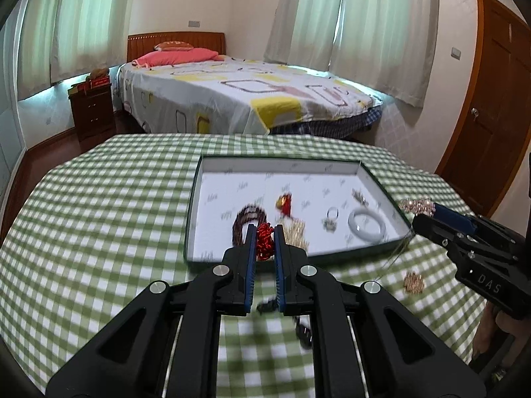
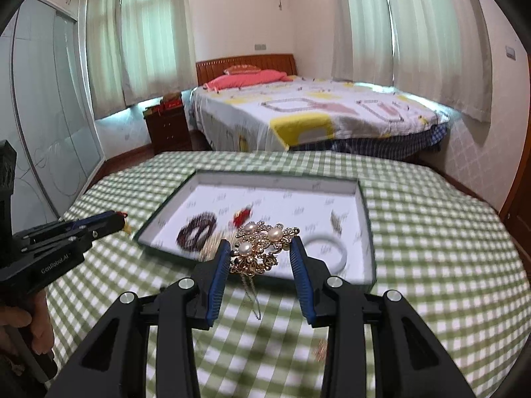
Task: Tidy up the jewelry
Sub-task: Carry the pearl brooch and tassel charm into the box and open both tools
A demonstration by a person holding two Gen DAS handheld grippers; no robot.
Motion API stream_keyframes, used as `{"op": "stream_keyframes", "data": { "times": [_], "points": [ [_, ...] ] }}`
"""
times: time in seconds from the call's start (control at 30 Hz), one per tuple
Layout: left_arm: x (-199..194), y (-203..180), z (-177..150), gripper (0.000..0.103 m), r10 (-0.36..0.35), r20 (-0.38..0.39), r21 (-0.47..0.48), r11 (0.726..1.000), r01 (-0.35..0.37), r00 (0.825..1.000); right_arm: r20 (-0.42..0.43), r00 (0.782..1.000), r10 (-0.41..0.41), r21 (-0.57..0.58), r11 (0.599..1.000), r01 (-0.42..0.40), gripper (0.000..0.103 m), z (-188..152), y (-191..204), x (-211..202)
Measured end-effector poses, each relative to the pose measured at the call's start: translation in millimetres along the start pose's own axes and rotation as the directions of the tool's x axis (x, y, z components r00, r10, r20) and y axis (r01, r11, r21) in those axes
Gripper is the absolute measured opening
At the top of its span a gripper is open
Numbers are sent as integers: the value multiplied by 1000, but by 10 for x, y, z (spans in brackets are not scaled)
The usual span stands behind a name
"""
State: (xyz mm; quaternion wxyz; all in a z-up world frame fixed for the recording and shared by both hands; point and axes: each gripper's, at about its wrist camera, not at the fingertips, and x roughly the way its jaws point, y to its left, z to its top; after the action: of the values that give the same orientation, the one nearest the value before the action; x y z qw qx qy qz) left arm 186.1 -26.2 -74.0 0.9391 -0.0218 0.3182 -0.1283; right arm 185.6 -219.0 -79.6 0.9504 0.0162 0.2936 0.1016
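Note:
A shallow white-lined tray (image 1: 199, 199) (image 2: 361, 219) lies on the green checked table. In it lie a dark bead bracelet (image 1: 242, 219) (image 2: 195, 230), a red-gold charm (image 1: 284, 203) (image 2: 242, 216), a white bangle (image 1: 366, 225) (image 2: 332, 252), a ring (image 1: 332, 214) and a gold tassel piece (image 1: 297, 232). My left gripper (image 1: 265, 232) is shut on a red knotted cord ornament (image 1: 264, 242) above the tray's near edge. My right gripper (image 2: 260, 248) is shut on a gold pearl brooch (image 2: 262, 245) with hanging chains, near the tray's near right corner; it also shows in the left wrist view (image 1: 416, 206).
A gold ornament (image 1: 414, 282) lies on the cloth right of the tray, blurred in the right wrist view (image 2: 320, 351). A dark object (image 1: 303, 330) lies under my left gripper. A bed (image 1: 245, 99) and a nightstand (image 1: 93, 112) stand beyond the table.

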Motion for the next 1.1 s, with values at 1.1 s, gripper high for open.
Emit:
{"op": "stream_keyframes", "data": {
  "times": [1.1],
  "points": [
    [2203,354,668,12,58,-300,-44,996,-74,952,-254,967,-37,-11,999,35,38,351,-571,1774]
  ]
}}
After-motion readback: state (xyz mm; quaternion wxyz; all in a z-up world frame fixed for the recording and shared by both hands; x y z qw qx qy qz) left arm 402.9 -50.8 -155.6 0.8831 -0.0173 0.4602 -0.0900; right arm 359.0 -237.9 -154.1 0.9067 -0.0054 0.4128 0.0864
